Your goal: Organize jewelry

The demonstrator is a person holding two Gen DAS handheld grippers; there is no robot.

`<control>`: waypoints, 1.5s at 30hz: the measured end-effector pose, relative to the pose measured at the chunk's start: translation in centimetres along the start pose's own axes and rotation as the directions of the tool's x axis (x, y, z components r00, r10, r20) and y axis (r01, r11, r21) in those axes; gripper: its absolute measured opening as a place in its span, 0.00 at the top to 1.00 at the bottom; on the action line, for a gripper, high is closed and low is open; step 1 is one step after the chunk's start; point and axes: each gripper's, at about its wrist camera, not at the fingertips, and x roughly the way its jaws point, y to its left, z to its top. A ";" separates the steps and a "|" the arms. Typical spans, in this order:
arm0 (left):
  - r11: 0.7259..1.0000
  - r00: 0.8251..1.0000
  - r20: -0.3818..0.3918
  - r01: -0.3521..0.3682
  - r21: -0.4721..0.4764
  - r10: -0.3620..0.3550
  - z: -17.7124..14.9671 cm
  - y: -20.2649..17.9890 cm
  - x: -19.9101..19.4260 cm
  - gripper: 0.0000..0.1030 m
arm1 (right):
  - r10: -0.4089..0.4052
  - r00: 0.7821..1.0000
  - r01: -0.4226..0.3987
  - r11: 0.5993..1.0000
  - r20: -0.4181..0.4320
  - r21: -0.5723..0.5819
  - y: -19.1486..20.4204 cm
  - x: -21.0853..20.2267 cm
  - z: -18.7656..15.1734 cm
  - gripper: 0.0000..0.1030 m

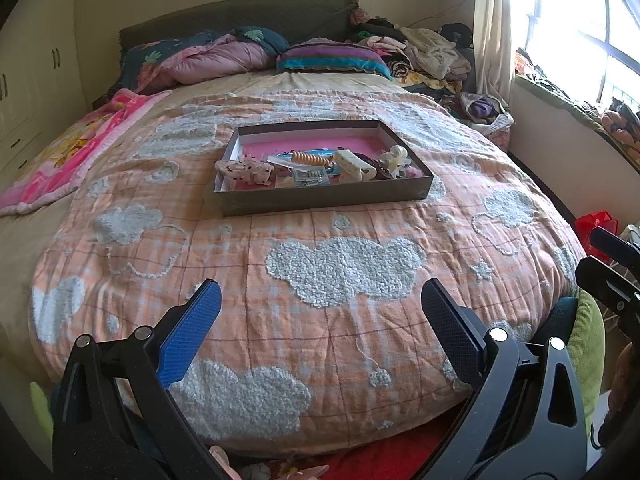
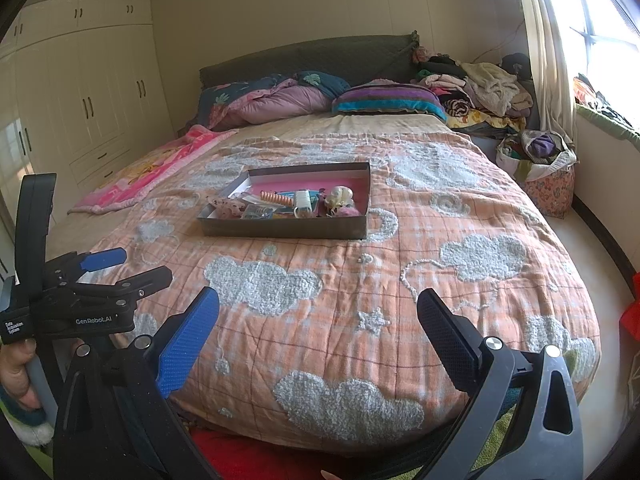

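Observation:
A shallow grey box [image 1: 320,199] with a pink lining sits on the middle of the bed; it also shows in the right wrist view [image 2: 280,229]. It holds several hair clips and trinkets: a speckled pink claw clip [image 1: 244,170], an orange spiral clip [image 1: 310,158], a cream claw clip [image 1: 354,166] and a white clip [image 1: 394,157]. My left gripper [image 1: 320,304] is open and empty above the near end of the bed, well short of the box. My right gripper [image 2: 318,312] is open and empty, also short of the box. The left gripper also shows in the right wrist view [image 2: 128,268].
The bed has an orange checked quilt with fluffy cloud patches [image 1: 340,268]. Pillows and a pile of clothes [image 1: 420,50] lie at the headboard. A pink blanket [image 1: 60,152] lies at left. A cloth basket [image 2: 540,168] stands by the window. Wardrobes [image 2: 88,92] line the left wall.

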 end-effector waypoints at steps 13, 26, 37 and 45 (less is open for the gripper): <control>1.000 1.000 0.000 -0.003 -0.001 0.003 0.1 0.1 0.0 0.09 | 0.000 1.000 0.000 1.000 0.002 0.000 0.1 -0.1 0.0 0.04; 1.000 1.000 -0.001 -0.003 -0.003 0.003 0.1 0.2 -0.1 0.09 | 0.001 1.000 -0.001 1.000 -0.001 -0.008 0.2 -0.1 0.3 0.04; 1.000 1.000 0.012 0.001 -0.001 -0.001 0.1 0.4 -0.2 0.09 | 0.000 1.000 0.000 1.000 -0.010 -0.010 0.5 0.1 0.4 0.04; 1.000 0.999 -0.032 0.003 -0.018 -0.003 -0.3 0.5 0.9 0.09 | -0.026 0.999 0.026 1.000 -0.018 0.006 -0.6 0.6 0.3 0.04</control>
